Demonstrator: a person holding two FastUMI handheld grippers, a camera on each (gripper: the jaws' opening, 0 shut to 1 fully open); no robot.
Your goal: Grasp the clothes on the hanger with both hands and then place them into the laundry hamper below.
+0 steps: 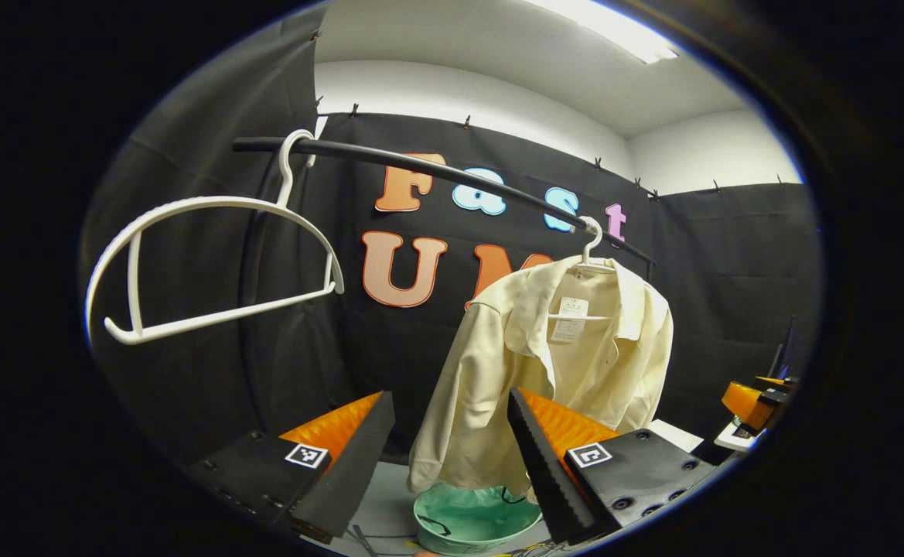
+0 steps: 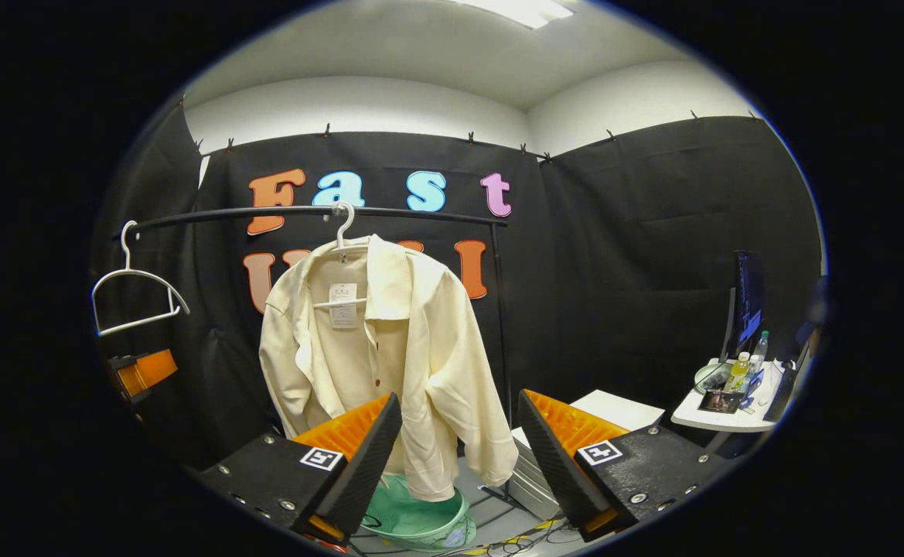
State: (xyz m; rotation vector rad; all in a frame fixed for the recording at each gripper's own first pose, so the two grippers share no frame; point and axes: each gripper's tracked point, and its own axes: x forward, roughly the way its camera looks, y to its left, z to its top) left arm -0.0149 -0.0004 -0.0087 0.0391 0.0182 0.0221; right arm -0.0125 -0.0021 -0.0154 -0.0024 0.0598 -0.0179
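Note:
A cream shirt [image 1: 575, 356] [image 2: 397, 348] hangs on a white hanger [image 1: 592, 246] [image 2: 341, 229] from a black rail [image 1: 452, 174] [image 2: 305, 212]. Below it on the floor sits the green laundry hamper [image 1: 473, 520] [image 2: 417, 517]; the shirt's sleeve dangles just over its rim. My left gripper [image 1: 449, 394] is open, short of the shirt, with the shirt's lower part showing between its fingers. My right gripper [image 2: 459, 398] is open too, in front of the shirt's right sleeve and apart from it. Each gripper also appears at the edge of the other's view: left gripper [image 2: 142, 371], right gripper [image 1: 757, 402].
An empty white hanger [image 1: 212, 263] [image 2: 134, 294] hangs at the rail's left end. A white side table [image 2: 730, 414] with bottles and a monitor [image 2: 745, 309] stands at the right. A white box [image 2: 614, 406] and cables lie on the floor near the hamper.

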